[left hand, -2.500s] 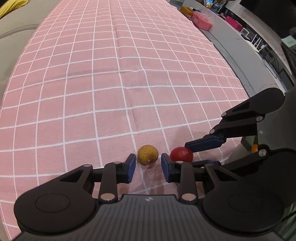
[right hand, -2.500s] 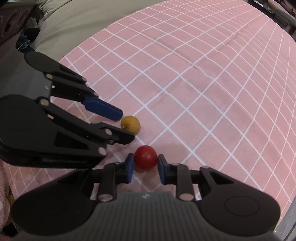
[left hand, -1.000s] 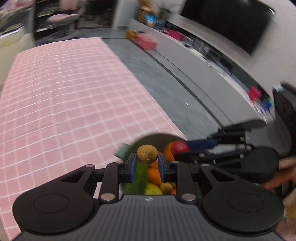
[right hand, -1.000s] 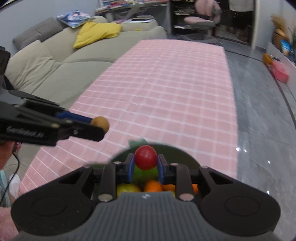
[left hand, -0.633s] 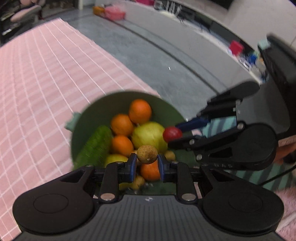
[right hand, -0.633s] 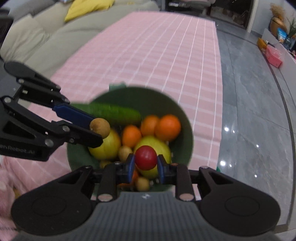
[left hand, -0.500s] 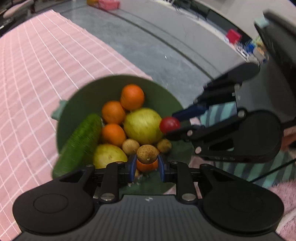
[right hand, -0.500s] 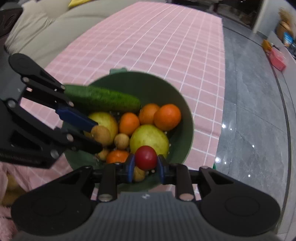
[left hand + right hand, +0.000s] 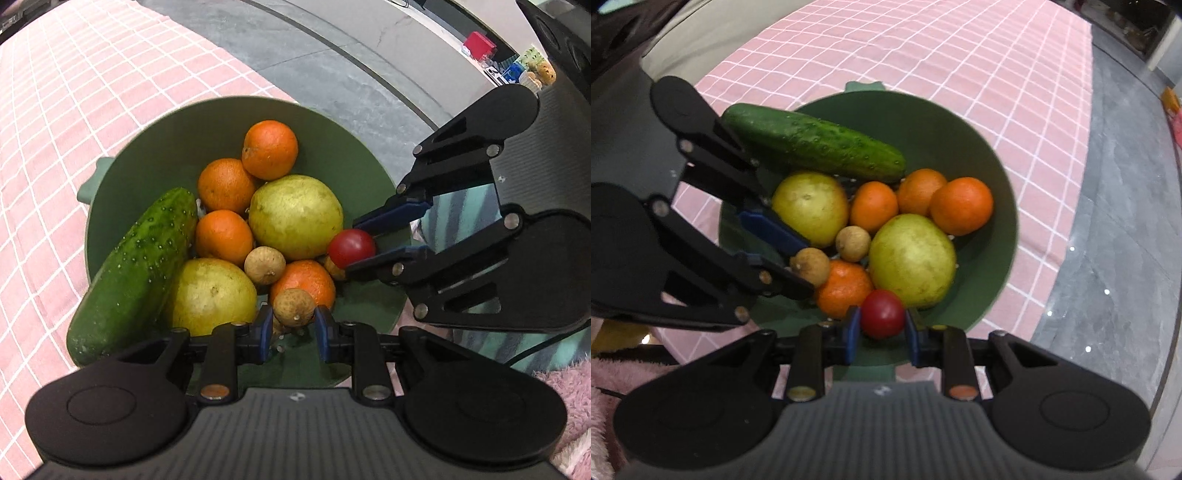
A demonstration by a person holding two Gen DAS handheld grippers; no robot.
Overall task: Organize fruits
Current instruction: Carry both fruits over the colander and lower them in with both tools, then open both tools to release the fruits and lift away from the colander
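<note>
Left wrist view: left gripper [image 9: 294, 326] clamping longan [image 9: 294, 307] over green bowl [image 9: 221, 118] at 6 o'clock (likely clear of the pile); right gripper [image 9: 882, 334] pinching red fruit [image 9: 882, 313]. Next: release both.

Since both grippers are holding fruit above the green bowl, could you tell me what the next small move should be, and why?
Probably open both grippers and let the fruit drop. The left gripper holds a small brown fruit and the right gripper a red tomato, both inside the rim of the green bowl, just above the pile of oranges, so a short fall should land them safely.
</note>
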